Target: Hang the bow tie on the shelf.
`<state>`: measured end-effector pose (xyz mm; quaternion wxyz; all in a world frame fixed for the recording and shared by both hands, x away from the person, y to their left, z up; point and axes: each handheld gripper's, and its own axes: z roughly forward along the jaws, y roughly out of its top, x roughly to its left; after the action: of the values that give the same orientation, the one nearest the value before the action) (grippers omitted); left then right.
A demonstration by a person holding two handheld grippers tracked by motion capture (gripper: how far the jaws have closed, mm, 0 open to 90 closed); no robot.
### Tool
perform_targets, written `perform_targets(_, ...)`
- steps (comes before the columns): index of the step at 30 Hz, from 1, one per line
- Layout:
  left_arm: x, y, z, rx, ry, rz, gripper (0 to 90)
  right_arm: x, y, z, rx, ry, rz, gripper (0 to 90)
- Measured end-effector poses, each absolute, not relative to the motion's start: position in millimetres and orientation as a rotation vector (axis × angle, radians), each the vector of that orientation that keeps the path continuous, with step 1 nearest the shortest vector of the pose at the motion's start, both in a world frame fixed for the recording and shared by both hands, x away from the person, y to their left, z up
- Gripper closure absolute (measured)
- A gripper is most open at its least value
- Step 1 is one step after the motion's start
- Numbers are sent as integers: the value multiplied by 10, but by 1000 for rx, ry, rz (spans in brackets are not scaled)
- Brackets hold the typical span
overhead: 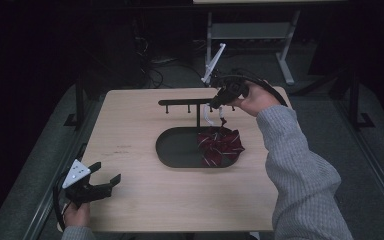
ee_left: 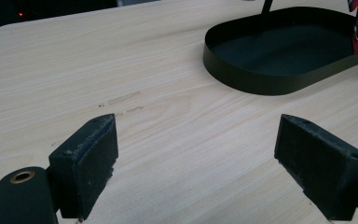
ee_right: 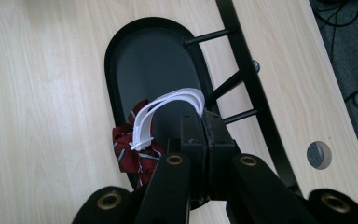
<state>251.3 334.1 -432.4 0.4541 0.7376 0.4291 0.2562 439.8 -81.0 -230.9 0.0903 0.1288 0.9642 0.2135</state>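
- The right gripper [overhead: 219, 102] is held above the far right part of the table [overhead: 130, 130], beside the black rack [overhead: 190, 103] with short pegs; its jaws are pressed together on the top of a white plastic loop [ee_right: 168, 105].
- The loop arches out from the jaws and drops to a red striped hair scrunchie [ee_right: 133, 156], which hangs or rests at the right end of the black oval tray [overhead: 175, 150]; I cannot tell whether the cloth is lifted clear.
- The left gripper [overhead: 100, 182] sits low at the near left corner of the table, jaws wide apart with nothing between them, well away from the tray.
- Handling, as I judge it: the scrunchie is light, soft and floppy, so it will sag and swing; the thin loop is stiffer, smooth and could slip or bend under a hard pinch. The loop's top is the sensible hold, as now.
- Direction: the loop's long axis runs roughly up and down from jaws to cloth, with the bunched scrunchie at its lower end and no clear long axis of its own.
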Motion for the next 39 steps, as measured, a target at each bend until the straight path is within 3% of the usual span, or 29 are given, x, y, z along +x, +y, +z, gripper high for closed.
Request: perform_targets(39,2505,3359,-4320,1814,1057,635,131,4795,-745,-2478,492,2889,573,880)
